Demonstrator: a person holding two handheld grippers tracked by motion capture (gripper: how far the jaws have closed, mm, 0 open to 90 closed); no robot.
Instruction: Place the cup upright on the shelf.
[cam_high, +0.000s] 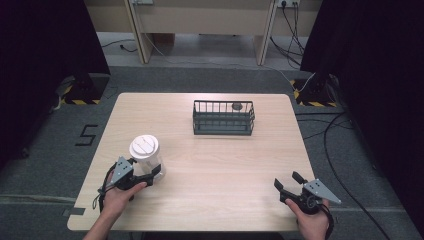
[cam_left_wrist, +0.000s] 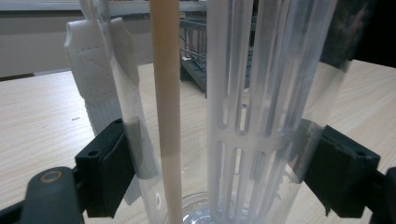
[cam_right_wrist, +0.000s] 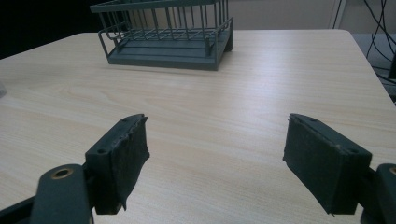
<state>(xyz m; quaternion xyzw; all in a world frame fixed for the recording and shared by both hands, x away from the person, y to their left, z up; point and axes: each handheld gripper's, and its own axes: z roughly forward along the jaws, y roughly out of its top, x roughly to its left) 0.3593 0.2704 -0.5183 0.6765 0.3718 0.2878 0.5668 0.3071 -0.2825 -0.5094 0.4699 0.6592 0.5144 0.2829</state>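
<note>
A clear plastic tumbler (cam_high: 146, 154) with a white lid stands upright near the table's front left. My left gripper (cam_high: 146, 169) is shut on its lower wall. In the left gripper view the black pads (cam_left_wrist: 109, 168) press both sides of the tumbler (cam_left_wrist: 261, 93), which holds a white slotted insert (cam_left_wrist: 233, 116) and a beige stick (cam_left_wrist: 167, 93). My right gripper (cam_high: 287, 181) stands open at the front right, low over the wood, with bare table between its pads (cam_right_wrist: 123, 158). A dark wire basket (cam_high: 223, 118) sits at the back centre, and in the right gripper view the basket (cam_right_wrist: 163, 37) lies far ahead.
A small dark round object (cam_high: 237, 106) lies in the basket's back right corner. The wooden table (cam_high: 220, 170) spreads between the two grippers. Cables (cam_high: 330, 150) run over the floor to the right of the table.
</note>
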